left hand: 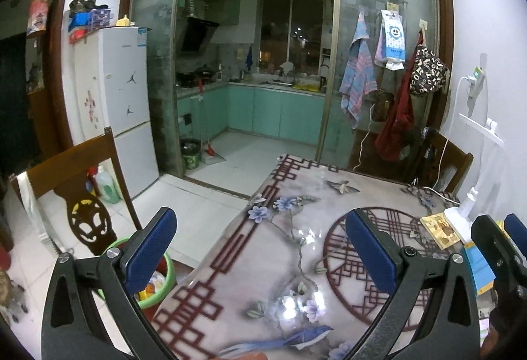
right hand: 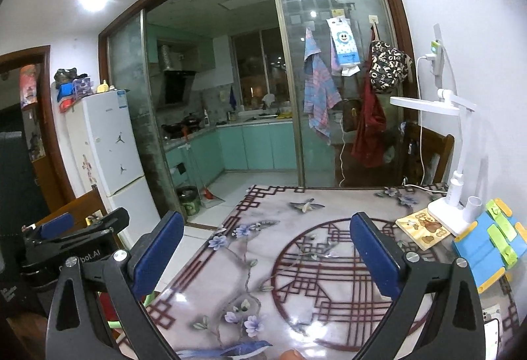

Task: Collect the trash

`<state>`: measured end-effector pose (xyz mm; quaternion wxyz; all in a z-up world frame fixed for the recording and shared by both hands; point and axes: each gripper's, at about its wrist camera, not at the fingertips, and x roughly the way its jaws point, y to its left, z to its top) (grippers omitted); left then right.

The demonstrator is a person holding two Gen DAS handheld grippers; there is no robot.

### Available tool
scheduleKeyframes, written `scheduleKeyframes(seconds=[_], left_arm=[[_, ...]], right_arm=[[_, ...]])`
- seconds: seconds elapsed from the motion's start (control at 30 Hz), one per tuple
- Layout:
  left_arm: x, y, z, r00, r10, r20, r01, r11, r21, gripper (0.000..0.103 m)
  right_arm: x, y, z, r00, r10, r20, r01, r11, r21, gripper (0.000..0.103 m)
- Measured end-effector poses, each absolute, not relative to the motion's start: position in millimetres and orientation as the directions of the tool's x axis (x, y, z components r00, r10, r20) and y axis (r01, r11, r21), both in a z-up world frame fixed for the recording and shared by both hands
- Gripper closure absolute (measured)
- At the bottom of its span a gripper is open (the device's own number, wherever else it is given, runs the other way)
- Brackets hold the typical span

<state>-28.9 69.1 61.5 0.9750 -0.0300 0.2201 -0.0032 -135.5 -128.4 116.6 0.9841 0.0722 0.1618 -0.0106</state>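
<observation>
My left gripper (left hand: 260, 248) is open and empty above the left part of the table (left hand: 296, 261), which has a glossy flower-and-lattice cloth. A green trash bin (left hand: 158, 287) with rubbish inside stands on the floor at the table's left edge, partly hidden behind my left finger. My right gripper (right hand: 266, 248) is open and empty above the table (right hand: 296, 277). The left gripper (right hand: 79, 234) shows at the left of the right wrist view. The right gripper's fingers (left hand: 500, 244) show at the right edge of the left wrist view. No loose trash shows on the cloth.
A wooden chair (left hand: 75, 195) stands left of the table, next to a white fridge (left hand: 125, 103). On the table's right side are a white desk lamp (right hand: 454, 195), a yellow picture book (right hand: 423, 228) and a blue-green holder (right hand: 490, 241). Another chair (right hand: 428, 155) stands at the far end.
</observation>
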Motion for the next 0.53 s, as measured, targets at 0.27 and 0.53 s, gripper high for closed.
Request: scheduleKeyframes(seconds=[0.27,0.53], left_arm=[[-25,60,62,0.899,-0.03,-0.437,0.006,0.998,-0.056,0.0],[-14,45,53,0.871,-0.084,-0.485,0.061,0.996,-0.062,0.0]], right_arm=[[-133,-137,115,0.945,0.001,-0.326,0.051,0.987,0.15,0.001],[-122,-147,108,0.94,0.002,-0.342,0.058,0.985,0.164,0.001]])
